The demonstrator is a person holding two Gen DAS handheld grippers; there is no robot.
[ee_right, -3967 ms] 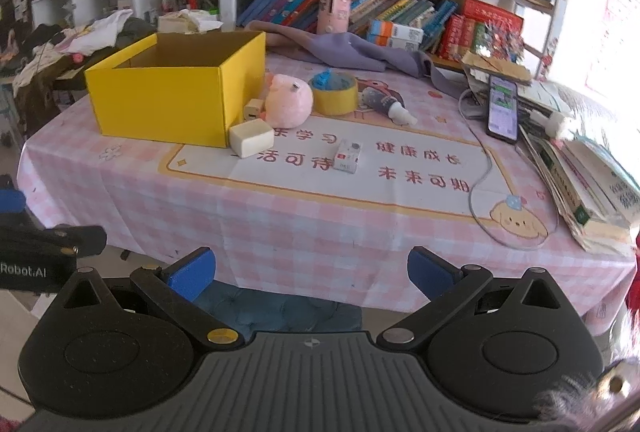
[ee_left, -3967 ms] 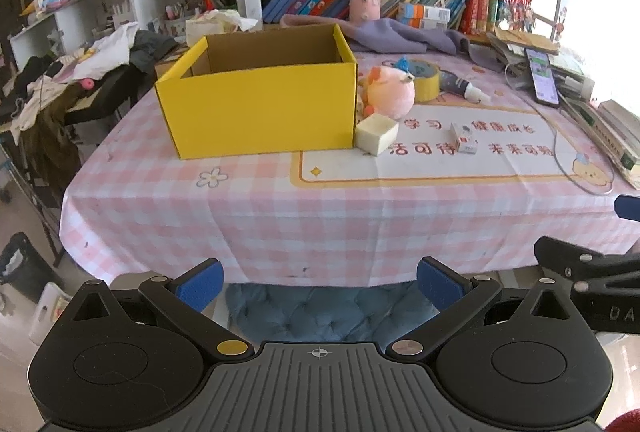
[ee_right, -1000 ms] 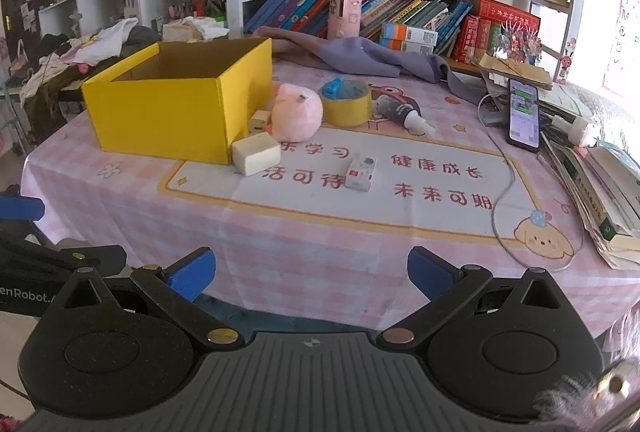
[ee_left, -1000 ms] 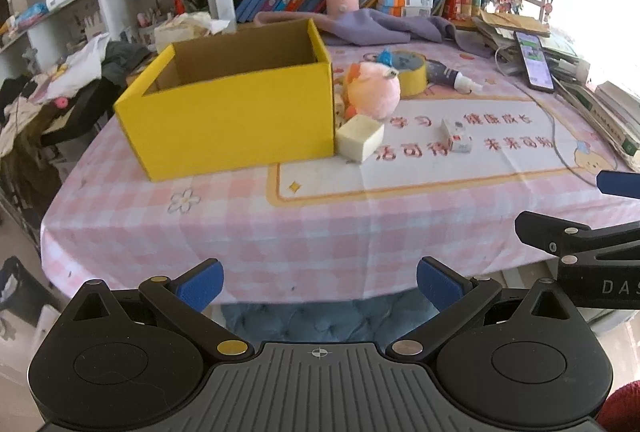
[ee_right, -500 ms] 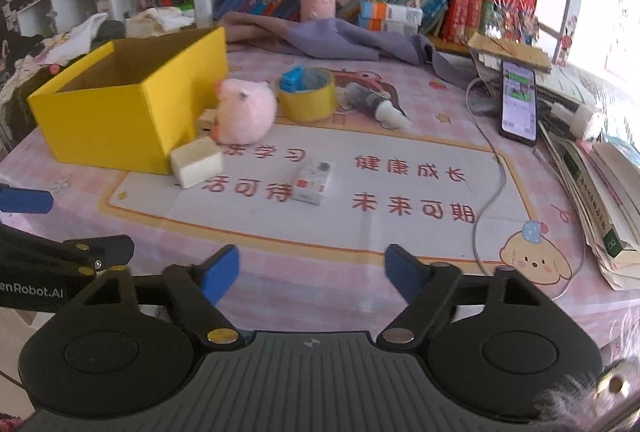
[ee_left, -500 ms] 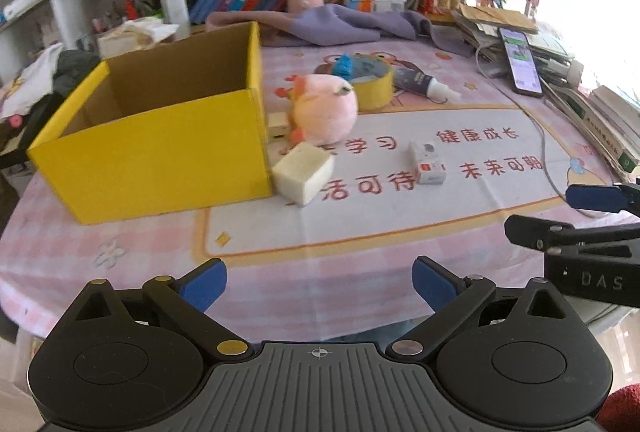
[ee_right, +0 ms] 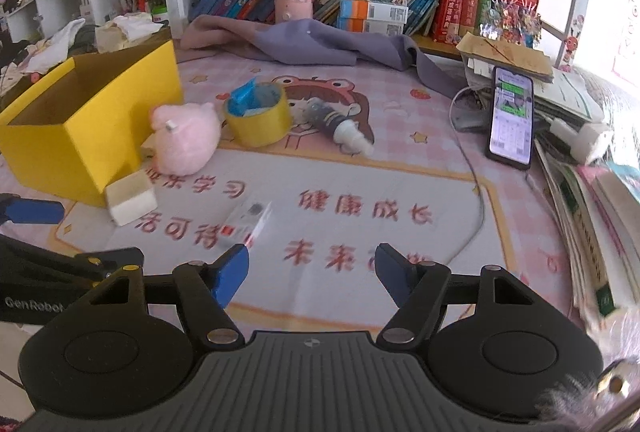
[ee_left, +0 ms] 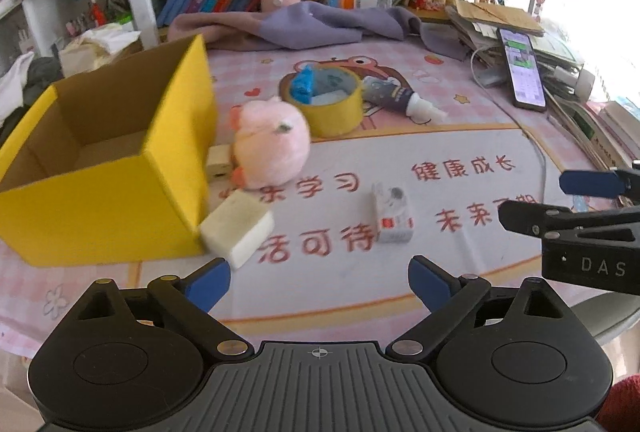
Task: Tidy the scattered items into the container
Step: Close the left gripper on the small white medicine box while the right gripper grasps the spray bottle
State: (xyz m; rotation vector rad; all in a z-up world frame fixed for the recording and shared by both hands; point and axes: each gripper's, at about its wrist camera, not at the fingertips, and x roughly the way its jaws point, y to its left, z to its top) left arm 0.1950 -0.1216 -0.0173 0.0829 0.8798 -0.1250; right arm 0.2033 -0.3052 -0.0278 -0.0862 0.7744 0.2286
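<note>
Yellow box (ee_left: 100, 188) untouched | left gripper (ee_left: 319, 282) fingers wide, empty | right gripper (ee_right: 313, 270) same

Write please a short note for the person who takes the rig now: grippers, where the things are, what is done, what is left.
Left hand-held gripper: open, empty, above the table's near edge.
Right hand-held gripper: open, empty, near the small white carton.
Yellow box: looks empty where visible.
Outside it still: cream block and pink plush beside the box, tape roll, tube, small white carton.
Done: nothing. Left: all five.
</note>
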